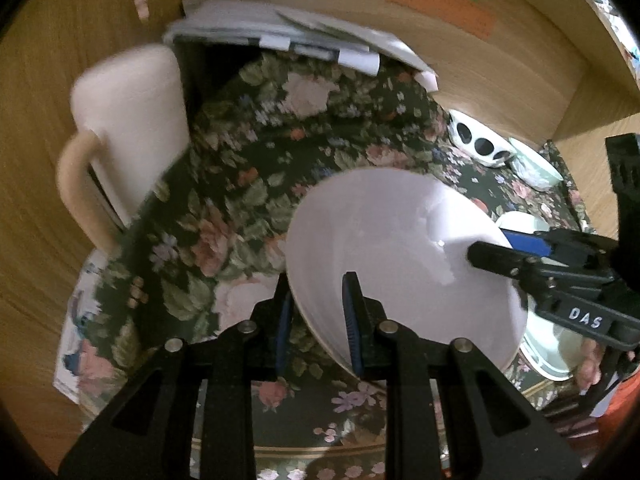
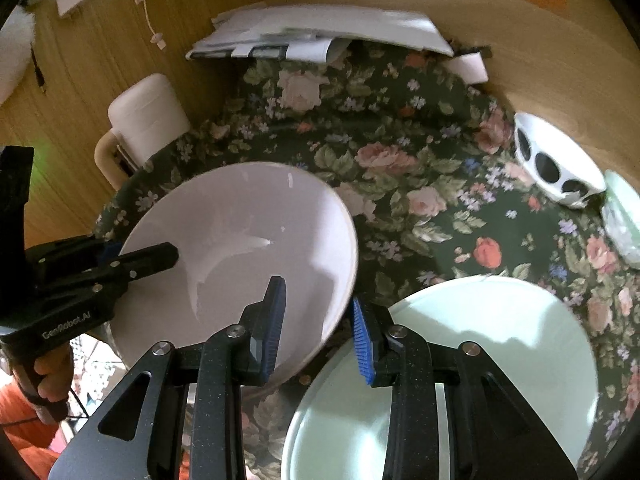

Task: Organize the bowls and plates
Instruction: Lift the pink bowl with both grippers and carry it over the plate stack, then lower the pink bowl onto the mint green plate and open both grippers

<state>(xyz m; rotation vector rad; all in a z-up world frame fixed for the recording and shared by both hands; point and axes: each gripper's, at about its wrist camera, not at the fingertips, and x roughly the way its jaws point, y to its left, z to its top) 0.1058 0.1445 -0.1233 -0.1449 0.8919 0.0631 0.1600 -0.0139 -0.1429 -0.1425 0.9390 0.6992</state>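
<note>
A large white bowl point(image 1: 400, 248) hangs tilted above the floral tablecloth, held on two sides. My left gripper point(image 1: 320, 320) is shut on its near rim, one blue pad inside and one outside. My right gripper point(image 2: 320, 328) is shut on the opposite rim of the same bowl point(image 2: 248, 248). In the left wrist view the right gripper point(image 1: 520, 256) reaches in from the right. In the right wrist view the left gripper point(image 2: 132, 260) reaches in from the left. A pale green plate point(image 2: 480, 360) lies under my right gripper.
A cream mug point(image 1: 128, 120) stands at the left by the wooden wall. A white bowl with black dots point(image 2: 556, 164) and a pale green dish point(image 2: 624, 220) sit at the right. Papers point(image 2: 320, 28) are stacked at the back. A floral plate point(image 1: 312, 432) lies below the left gripper.
</note>
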